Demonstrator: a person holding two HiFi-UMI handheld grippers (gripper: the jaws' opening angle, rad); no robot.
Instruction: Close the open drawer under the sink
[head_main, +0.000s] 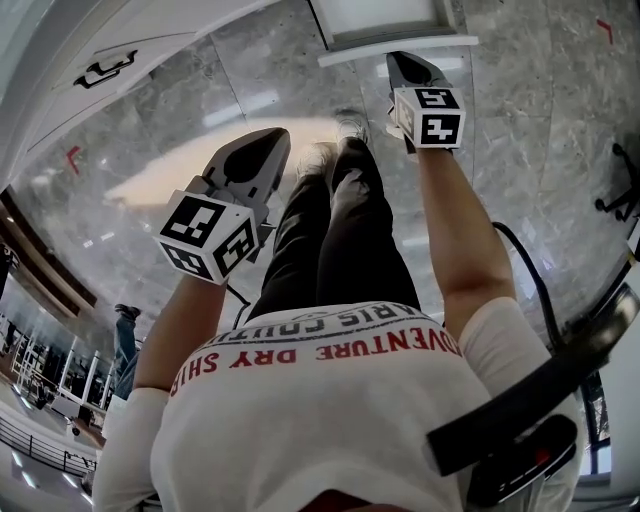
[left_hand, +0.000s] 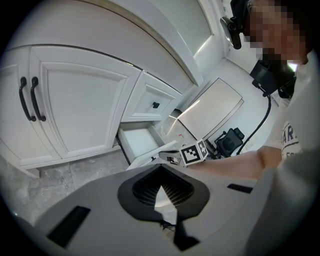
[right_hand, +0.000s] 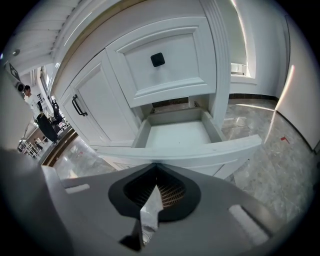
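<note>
Drawer (right_hand: 175, 136) is seen pulled out, frame centre. Right gripper (right_hand: 156, 167) is closed, empty, tip placed at the drawer front. Left gripper (left_hand: 161, 169) is closed, empty, held well apart.

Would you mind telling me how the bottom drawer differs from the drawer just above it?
The bottom drawer is pulled out, with its bare inside showing; the upper drawer is shut. The upper drawer shows a black square knob on its front; no knob can be seen on the bottom drawer from here. Both are white.
</note>
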